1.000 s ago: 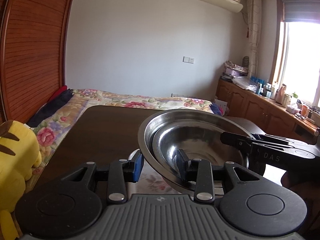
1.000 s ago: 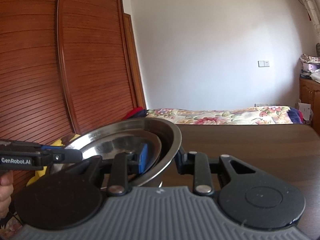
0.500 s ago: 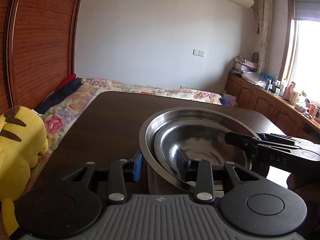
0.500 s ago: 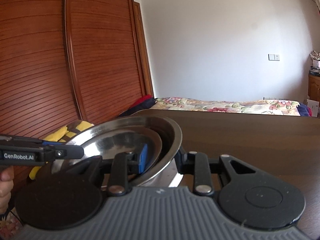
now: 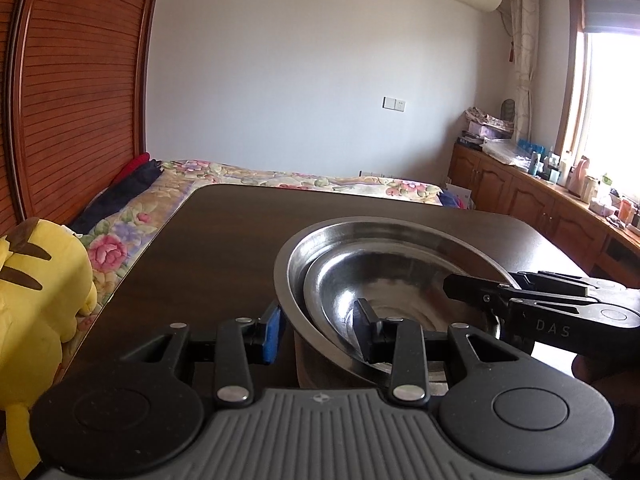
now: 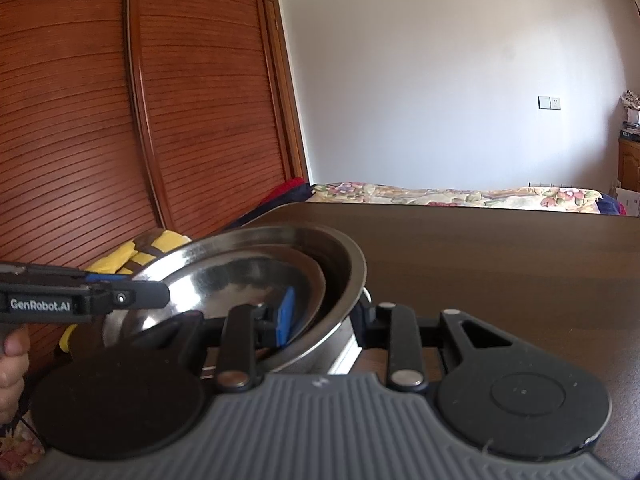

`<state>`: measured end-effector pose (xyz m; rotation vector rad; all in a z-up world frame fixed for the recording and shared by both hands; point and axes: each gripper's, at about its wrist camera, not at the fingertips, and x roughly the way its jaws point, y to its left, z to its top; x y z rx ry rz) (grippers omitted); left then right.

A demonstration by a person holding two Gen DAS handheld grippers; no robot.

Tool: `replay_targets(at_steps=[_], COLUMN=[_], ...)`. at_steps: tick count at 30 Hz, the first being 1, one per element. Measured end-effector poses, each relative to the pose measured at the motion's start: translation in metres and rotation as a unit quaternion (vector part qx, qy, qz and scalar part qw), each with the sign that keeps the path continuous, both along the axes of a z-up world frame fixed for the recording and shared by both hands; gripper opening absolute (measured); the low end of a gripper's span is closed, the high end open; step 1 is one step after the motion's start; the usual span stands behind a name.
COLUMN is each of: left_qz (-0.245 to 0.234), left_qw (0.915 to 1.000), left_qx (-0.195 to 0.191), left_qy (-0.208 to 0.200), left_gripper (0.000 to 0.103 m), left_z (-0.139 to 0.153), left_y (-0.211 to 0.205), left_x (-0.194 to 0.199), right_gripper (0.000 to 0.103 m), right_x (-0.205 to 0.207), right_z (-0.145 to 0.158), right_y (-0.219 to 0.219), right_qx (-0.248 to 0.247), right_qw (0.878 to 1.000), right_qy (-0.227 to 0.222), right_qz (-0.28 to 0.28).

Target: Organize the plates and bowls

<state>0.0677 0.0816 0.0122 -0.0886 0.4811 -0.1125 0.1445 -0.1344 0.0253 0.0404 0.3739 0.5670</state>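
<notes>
Both grippers — left gripper and right gripper — clamp the nested shiny steel bowls' rim at nine and three o'clock; lower level onto the dark wooden table — then release together.

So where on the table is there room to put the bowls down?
The dark table is bare from the steel bowls back to its far edge by the flowery bed, and on the left toward the yellow plush toy. In the right wrist view the tabletop right of the bowls is bare too. It is crowded only around the bowls, where both grippers meet.
</notes>
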Motion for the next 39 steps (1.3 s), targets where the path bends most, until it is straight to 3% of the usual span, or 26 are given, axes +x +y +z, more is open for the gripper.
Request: replay_targets(at_steps=[7, 11, 19, 25, 33, 39], left_qz=[0.003, 0.009, 0.017, 0.012, 0.005, 0.019], left_qw=[1.0000, 0.9999, 0.9991, 0.9976, 0.9952, 0.9940], left_qx=[0.004, 0.007, 0.018, 0.029, 0.041, 0.049], left_qy=[0.000, -0.004, -0.034, -0.062, -0.088, -0.095], left_gripper=[0.080, 0.088, 0.103, 0.103, 0.103, 0.103], left_z=[0.003, 0.004, 0.025, 0.048, 0.069, 0.077], left_y=[0.002, 0.004, 0.004, -0.006, -0.030, -0.047], left_x=[0.000, -0.001, -0.008, -0.013, -0.016, -0.013], right_gripper=[0.038, 0.058, 0.065, 0.072, 0.103, 0.103], right_x=[0.000, -0.007, -0.015, -0.023, -0.036, -0.036], right_z=[0.001, 0.004, 0.019, 0.038, 0.056, 0.061], right_y=[0.004, 0.004, -0.010, -0.025, -0.048, -0.054], right_qx=[-0.007, -0.021, -0.024, -0.028, -0.025, -0.048], right_qw=[1.000, 1.000, 0.999, 0.998, 0.994, 0.990], right_qy=[0.001, -0.014, -0.022, -0.031, -0.058, -0.058], right_qz=[0.005, 0.000, -0.021, -0.046, -0.085, -0.117])
